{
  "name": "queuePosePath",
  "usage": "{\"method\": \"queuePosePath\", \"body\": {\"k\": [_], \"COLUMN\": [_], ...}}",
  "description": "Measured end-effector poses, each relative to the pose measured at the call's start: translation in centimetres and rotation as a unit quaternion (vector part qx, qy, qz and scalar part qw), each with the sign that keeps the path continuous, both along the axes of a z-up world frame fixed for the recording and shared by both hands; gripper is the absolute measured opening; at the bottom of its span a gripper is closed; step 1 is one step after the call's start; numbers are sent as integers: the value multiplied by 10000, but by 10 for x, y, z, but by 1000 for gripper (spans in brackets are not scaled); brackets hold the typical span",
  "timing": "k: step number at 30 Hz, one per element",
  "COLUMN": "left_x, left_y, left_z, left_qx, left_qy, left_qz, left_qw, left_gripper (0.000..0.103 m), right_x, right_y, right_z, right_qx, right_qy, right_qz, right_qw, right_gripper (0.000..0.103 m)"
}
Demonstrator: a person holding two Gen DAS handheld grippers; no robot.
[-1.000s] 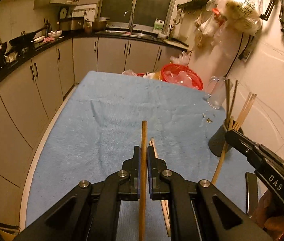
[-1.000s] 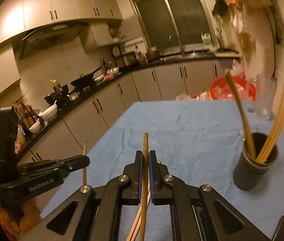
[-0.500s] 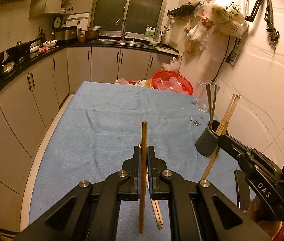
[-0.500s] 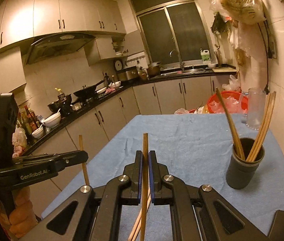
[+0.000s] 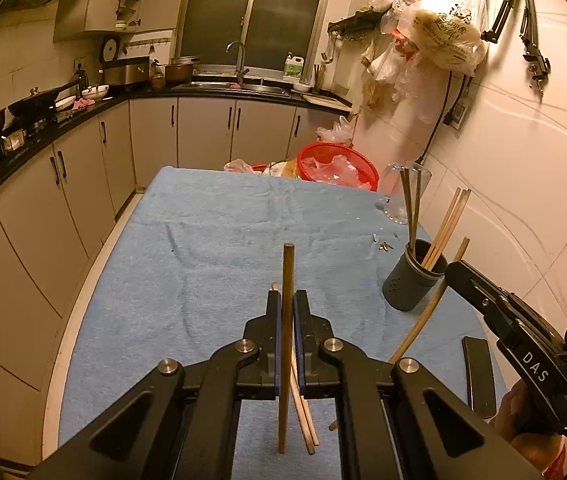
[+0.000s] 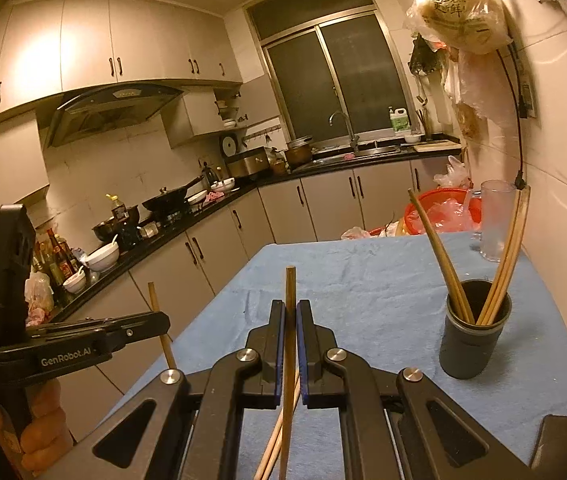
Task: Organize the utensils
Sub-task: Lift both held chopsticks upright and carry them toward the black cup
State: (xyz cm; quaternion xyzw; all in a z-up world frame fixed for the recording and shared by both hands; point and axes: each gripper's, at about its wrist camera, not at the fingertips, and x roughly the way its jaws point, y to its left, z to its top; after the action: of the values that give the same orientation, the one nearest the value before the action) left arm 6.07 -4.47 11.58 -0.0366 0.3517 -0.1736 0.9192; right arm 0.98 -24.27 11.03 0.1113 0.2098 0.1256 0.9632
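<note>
Over a blue-clothed table (image 5: pixel 211 248) in a dim kitchen, both grippers (image 5: pixel 288 308) (image 6: pixel 290 316) pinch what seem chopsticks (image 5: pixel 286 320) (image 6: pixel 289 340).

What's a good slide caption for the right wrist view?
Right gripper clamps a wooden chopstick upright above the blue-clothed table, beside a dark cylindrical holder already holding chopsticks.

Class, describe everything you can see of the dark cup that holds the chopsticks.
The dark grey cup is a round, matte, plastic-looking holder with small holes low on its wall. It stands upright on the blue cloth near the tiled wall. Several wooden chopsticks lean inside against its rim in two splayed groups. Neither gripper touches it.
</note>
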Motion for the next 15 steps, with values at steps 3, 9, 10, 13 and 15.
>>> {"method": "queuePosePath", "body": {"k": [3, 9, 10, 13, 15], "left_x": [0, -2, -2, -2, -3], "left_y": [-1, -3, -3, -1, -1], "left_z": [1, 3, 3, 3, 4], "left_qx": [3, 8, 7, 4, 11], "left_qy": [2, -41, -36, -42, -58], "left_qz": [-14, -46, -41, -52, -41], "left_qw": [10000, 10000, 10000, 10000, 10000], "left_gripper": [6, 6, 6, 6, 6], "right_x": [-1, -5, -5, -6, -8], "right_y": [-3, -11, -13, -15, -17], "right_z": [0, 1, 2, 2, 3], "right_qx": [4, 61, 68, 100, 117], "right_qy": [8, -34, -47, -56, -75], "right_qz": [-31, -101, -121, -145, -169], "right_qw": [10000, 9999, 9999, 9998, 9998], "right_gripper": [6, 6, 6, 6, 6]}}
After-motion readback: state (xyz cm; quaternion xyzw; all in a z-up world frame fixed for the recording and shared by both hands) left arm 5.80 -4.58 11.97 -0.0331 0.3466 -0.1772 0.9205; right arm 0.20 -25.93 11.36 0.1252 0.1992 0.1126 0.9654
